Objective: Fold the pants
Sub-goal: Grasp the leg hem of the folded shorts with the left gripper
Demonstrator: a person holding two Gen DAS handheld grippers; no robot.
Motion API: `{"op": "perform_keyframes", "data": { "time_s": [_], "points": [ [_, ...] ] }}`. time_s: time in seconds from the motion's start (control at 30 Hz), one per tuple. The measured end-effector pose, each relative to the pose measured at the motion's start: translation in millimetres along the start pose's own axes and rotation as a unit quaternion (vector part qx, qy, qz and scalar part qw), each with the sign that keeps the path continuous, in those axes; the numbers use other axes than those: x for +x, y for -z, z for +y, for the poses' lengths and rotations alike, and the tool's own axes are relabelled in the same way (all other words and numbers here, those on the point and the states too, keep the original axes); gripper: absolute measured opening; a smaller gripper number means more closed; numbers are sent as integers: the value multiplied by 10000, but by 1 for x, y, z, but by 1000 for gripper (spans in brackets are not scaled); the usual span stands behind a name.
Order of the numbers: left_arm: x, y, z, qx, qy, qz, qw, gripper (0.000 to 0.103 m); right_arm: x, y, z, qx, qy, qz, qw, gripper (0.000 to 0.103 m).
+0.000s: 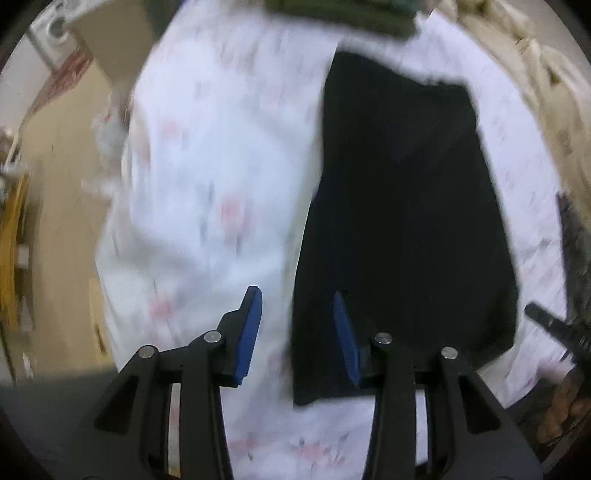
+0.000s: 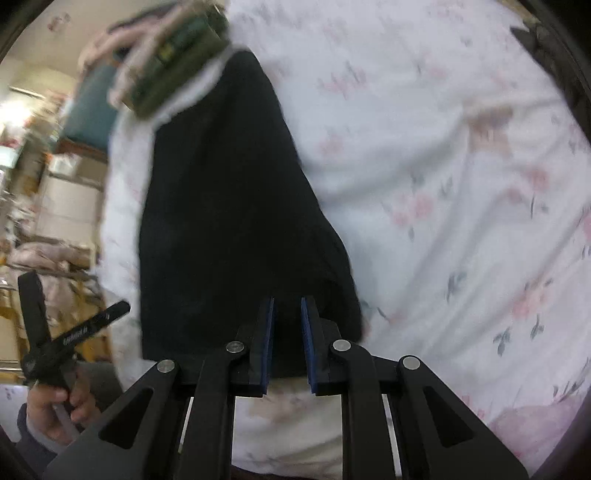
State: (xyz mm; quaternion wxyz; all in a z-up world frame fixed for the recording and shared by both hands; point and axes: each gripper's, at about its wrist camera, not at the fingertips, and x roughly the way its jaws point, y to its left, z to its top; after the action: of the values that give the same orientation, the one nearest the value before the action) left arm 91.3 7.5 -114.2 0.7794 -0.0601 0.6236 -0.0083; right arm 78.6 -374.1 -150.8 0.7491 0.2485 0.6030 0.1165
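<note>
The black pants (image 1: 402,206) lie flat in a long folded strip on a white floral bedsheet (image 1: 207,177). My left gripper (image 1: 297,299) is open over the near left edge of the pants, its right finger above the cloth and its left finger over the sheet. In the right wrist view the pants (image 2: 229,206) run away from me. My right gripper (image 2: 287,301) hangs over their near end with its jaws a narrow gap apart and nothing held between them. The left gripper (image 2: 70,306) also shows at the left there.
A stack of folded olive and pale clothes (image 2: 166,55) sits at the far end of the pants, also in the left wrist view (image 1: 340,14). Past the bed's left edge is a wooden floor (image 1: 59,184). Boxes and clutter (image 2: 62,199) stand beside the bed.
</note>
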Motion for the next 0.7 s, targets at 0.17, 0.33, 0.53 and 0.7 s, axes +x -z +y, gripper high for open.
{"op": "perform_keyframes", "data": {
  "time_s": [0.17,0.33,0.53,0.7],
  "points": [
    [-5,-85,0,-77,93,-534,9985,60,-5,-13,0,152,-154,-193,9996,49],
    [48,-159,-19,366,197,-601,9973,65,-6,-20,2,133,-185,-296,9993,50],
    [95,-197,-40,952,302,-510,9937,51,-1,-29,4,-32,159,-311,9994,50],
    [103,-199,-51,1367,500,-591,9876,5,0,-33,2,-20,146,-286,9995,50]
  ]
}}
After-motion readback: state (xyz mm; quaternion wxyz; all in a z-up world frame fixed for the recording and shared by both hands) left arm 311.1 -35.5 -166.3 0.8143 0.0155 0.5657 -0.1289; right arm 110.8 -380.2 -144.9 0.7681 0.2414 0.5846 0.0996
